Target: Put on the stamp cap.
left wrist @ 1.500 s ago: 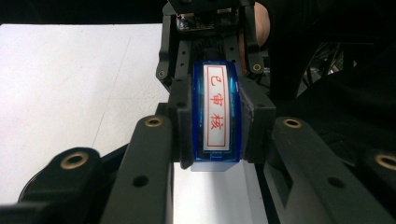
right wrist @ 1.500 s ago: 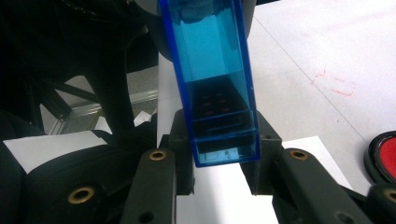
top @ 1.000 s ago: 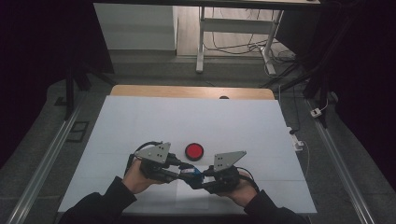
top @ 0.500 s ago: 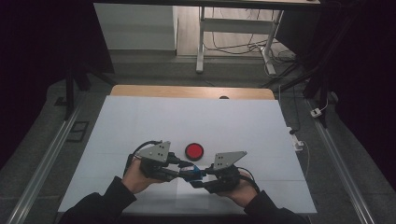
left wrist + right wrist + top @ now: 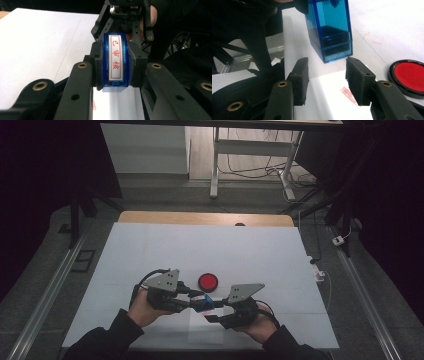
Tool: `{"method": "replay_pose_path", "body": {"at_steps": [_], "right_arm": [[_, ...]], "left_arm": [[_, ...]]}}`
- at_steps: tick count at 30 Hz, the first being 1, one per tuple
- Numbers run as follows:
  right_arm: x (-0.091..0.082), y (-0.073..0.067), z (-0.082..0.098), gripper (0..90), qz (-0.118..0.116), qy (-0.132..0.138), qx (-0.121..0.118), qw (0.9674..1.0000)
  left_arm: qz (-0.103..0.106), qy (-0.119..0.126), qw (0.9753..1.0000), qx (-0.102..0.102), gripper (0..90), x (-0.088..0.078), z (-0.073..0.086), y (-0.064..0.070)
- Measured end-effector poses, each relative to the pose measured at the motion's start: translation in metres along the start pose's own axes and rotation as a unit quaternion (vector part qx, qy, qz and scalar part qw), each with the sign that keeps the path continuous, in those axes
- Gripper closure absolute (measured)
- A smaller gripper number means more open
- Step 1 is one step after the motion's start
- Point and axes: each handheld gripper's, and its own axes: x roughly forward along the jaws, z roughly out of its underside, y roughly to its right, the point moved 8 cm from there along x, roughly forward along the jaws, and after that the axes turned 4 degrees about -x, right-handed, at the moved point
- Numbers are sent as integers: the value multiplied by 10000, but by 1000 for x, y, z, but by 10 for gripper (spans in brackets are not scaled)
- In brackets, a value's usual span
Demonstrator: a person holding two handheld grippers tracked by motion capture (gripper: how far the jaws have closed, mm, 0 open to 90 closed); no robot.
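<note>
My right tongs (image 5: 325,81) have just been opening off the blue stamp (image 5: 116,61), now gripped only by my left tongs (image 5: 196,303) near the bench's (image 5: 150,250) front edge, freeing it for stamping the paper (image 5: 329,100)

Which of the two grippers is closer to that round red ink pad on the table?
Left, narrowly. The left gripper sits just in front of the red ink pad, clamping a blue stamp; the right gripper lies nearer the person, jaws apart, having just been opening.
</note>
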Motion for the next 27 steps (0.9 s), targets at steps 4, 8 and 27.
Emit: {"method": "replay_pose_path", "body": {"at_steps": [4,8,27], "right_arm": [[-2,2,1,474,152,-68,15,9999],[-4,3,2,425,267,-120,46,9996],[-24,8,11,195,824,-309,352,9955]], "left_arm": [[-86,-68,9999,-16,703,-1,2,-1],[-179,-109,9997,-79,703,-3,3,-3],[-726,-319,9956,-497,702,-14,11,-20]]}}
